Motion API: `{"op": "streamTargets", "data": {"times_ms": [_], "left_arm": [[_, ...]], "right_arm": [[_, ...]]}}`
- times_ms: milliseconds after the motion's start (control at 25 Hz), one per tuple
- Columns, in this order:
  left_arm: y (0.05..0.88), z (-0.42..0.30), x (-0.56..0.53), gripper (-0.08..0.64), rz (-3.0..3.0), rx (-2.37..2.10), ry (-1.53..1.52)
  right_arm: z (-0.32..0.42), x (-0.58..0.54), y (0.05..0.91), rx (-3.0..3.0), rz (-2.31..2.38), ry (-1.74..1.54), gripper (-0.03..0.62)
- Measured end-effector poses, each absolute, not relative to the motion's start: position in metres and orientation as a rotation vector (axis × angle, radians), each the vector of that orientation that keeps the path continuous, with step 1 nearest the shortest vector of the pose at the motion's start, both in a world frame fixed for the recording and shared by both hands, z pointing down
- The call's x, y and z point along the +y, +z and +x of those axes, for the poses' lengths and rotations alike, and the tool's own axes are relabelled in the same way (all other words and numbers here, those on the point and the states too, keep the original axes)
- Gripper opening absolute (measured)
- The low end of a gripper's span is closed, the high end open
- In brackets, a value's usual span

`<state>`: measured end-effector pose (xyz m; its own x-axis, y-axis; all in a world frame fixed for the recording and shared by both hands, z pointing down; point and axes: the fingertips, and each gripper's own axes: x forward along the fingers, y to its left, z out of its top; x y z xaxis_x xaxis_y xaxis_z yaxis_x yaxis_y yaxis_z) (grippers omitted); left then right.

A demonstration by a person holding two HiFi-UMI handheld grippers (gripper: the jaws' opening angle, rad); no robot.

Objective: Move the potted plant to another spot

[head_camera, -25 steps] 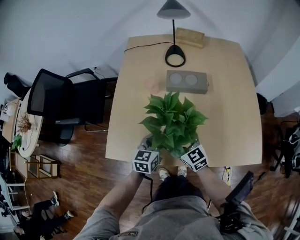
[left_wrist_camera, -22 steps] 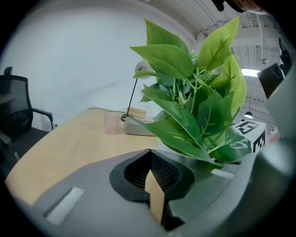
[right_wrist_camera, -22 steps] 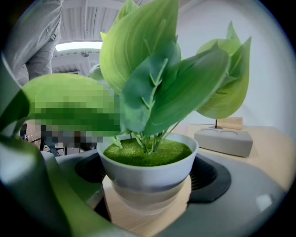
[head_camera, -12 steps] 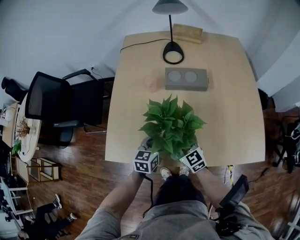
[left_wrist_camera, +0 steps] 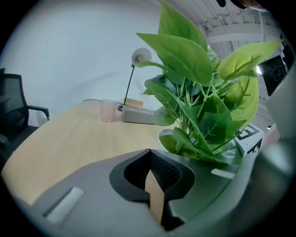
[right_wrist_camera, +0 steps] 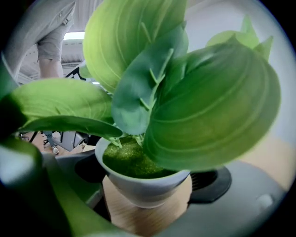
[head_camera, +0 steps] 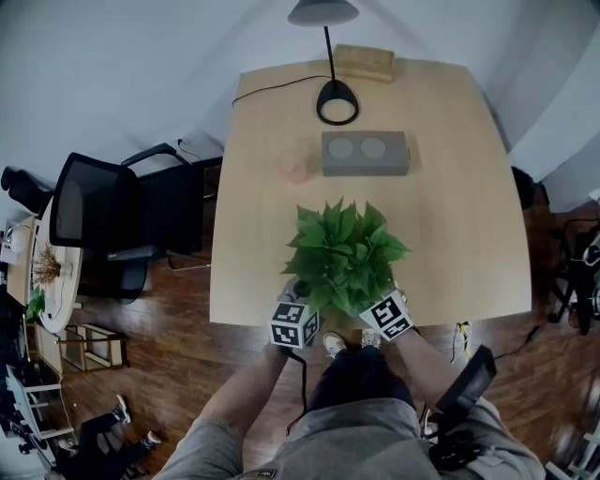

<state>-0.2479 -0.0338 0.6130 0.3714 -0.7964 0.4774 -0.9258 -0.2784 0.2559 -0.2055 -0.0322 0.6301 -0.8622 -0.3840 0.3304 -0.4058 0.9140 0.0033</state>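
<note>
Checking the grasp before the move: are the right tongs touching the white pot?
Touching. Right gripper view: the white pot sits between the right tongs, both pads pressed against its wall, no gap.

A pale wooden worktop with rounded corners stands on a dark wood floor. Near its far edge stands a black desk lamp on a ring-shaped base, and a thin black cable runs from that base to the worktop's left edge. A flat wooden box lies just behind the lamp, at the far edge. In front of the lamp sits a grey block with two round recesses in its top. A pink cup stands upright near the block's left end, apart from it. A black office chair stands left of the worktop, and a small round side table stands further left.
</note>
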Motion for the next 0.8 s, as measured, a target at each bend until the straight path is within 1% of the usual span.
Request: {"op": "streamTargets", "data": {"times_ms": [440,800], "left_arm": [[0.613,-0.252,-0.020,-0.006,2.134,-1.492,0.396],[0.613,-0.255,-0.003,-0.006,2.136,-1.483,0.385]], "right_arm": [[-0.196,-0.032,0.636,-2.730,0.574,0.114,0.541],[-0.153,-0.024,0.639,-2.659,0.667,0.180,0.540]]}}
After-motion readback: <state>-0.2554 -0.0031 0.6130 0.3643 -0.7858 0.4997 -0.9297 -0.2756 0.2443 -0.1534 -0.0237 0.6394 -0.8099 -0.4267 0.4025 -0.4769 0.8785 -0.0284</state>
